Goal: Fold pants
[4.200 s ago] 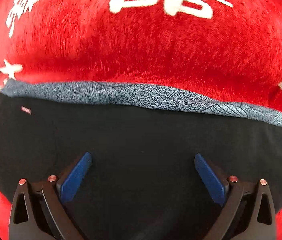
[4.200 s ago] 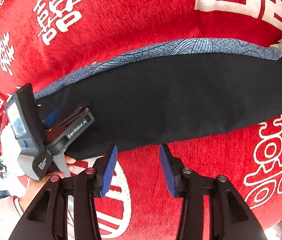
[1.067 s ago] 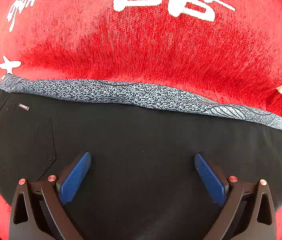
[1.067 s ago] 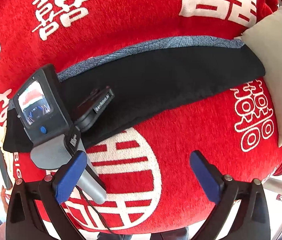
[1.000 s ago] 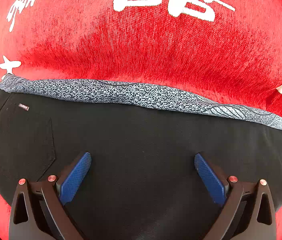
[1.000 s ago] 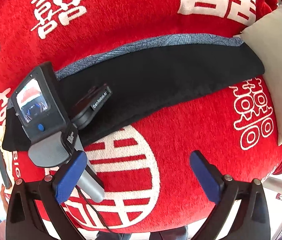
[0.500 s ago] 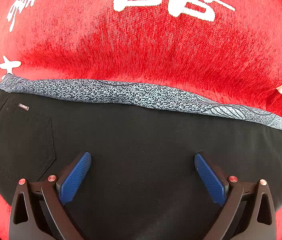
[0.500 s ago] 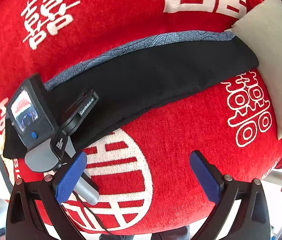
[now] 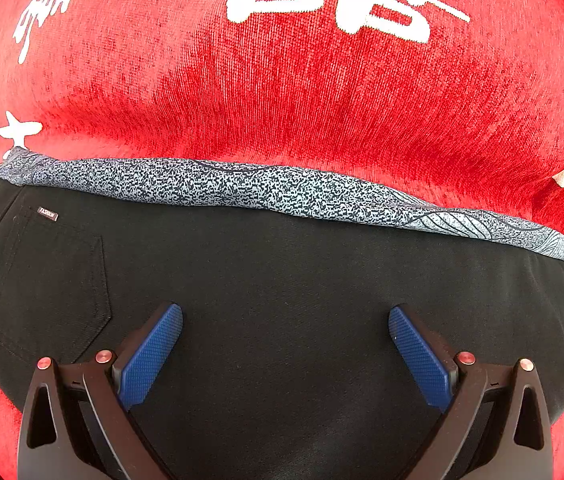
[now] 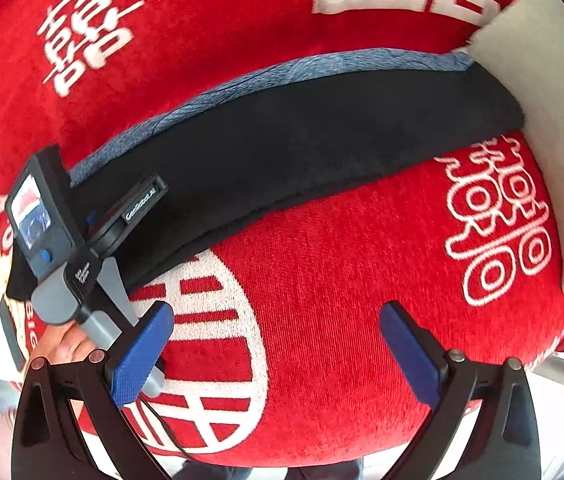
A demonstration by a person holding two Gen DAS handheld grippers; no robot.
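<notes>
The black pants [image 9: 282, 280] lie folded lengthwise in a long strip on the red cloth, with a grey-blue speckled layer [image 9: 266, 188] showing along their far edge. A back pocket with a small label sits at the left. My left gripper [image 9: 285, 340] is open just above the pants' middle. In the right wrist view the pants [image 10: 322, 136] stretch from lower left to upper right. My right gripper [image 10: 274, 340] is open and empty over the red cloth, apart from the pants' near edge. The left gripper's body [image 10: 62, 236] shows there at the pants' left part.
A red bedspread [image 9: 302, 88] with white characters covers the whole surface. A white pillow [image 10: 542, 100] lies at the right end of the pants. The bed's near edge and the floor show at the bottom of the right wrist view.
My right gripper, nearly shut by the pants' edge 4.2 s ago, has opened and pulled back from the pants. Over the last second it keeps shifting slightly. The left gripper stays still.
</notes>
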